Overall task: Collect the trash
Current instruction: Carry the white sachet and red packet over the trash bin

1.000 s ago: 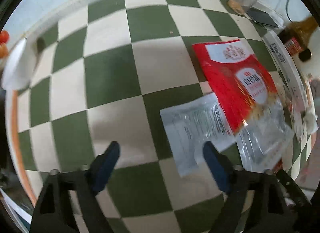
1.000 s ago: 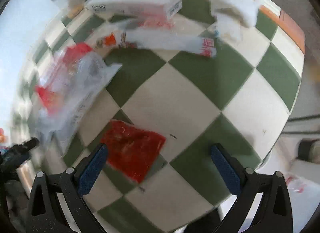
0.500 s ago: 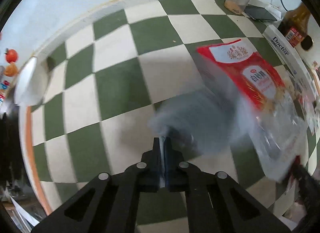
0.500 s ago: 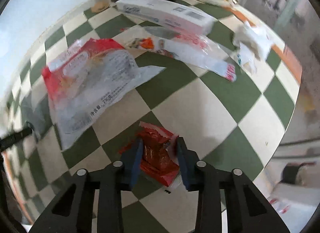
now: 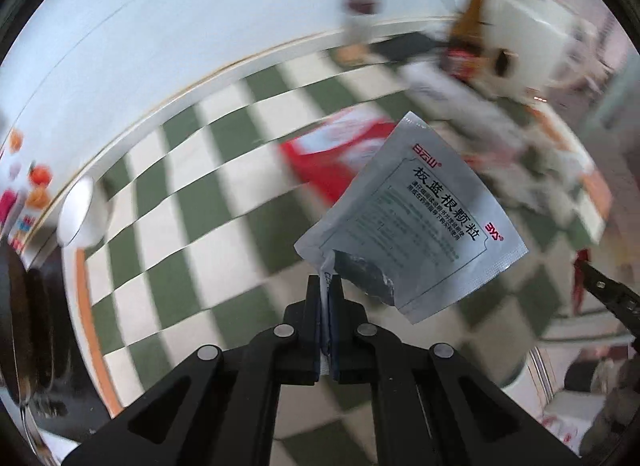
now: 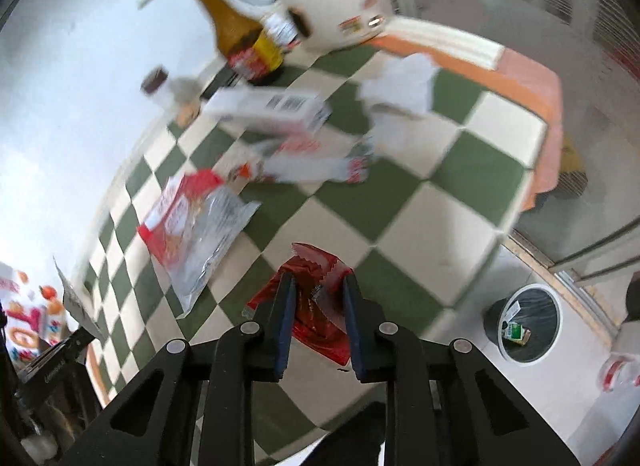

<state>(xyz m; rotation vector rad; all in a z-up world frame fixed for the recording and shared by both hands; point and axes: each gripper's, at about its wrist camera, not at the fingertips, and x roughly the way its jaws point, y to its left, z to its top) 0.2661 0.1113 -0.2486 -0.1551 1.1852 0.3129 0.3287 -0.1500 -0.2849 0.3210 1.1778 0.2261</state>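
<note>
Jaws on your left gripper point(image 5: 328, 286) are pressed together on the lower corner of a silver granule sachet point(image 5: 416, 221), which fans up and to the right of the fingers, clear of the checkered tablecloth point(image 5: 224, 225). Behind it, at centre frame, a red-and-clear bag point(image 5: 320, 153) lies blurred on the cloth.

In the right wrist view, your right gripper point(image 6: 318, 306) clamps a crumpled red wrapper point(image 6: 316, 286); its serrated edge sticks up between the blue pads point(image 6: 286, 314). Left of it lies the red-and-clear bag point(image 6: 196, 225); beyond are a long white box point(image 6: 268, 109), crumpled tissue point(image 6: 400, 85) and a brown sauce bottle point(image 6: 240, 33). At lower right a black trash bin point(image 6: 524, 322) stands on the floor, off the table's edge.
</note>
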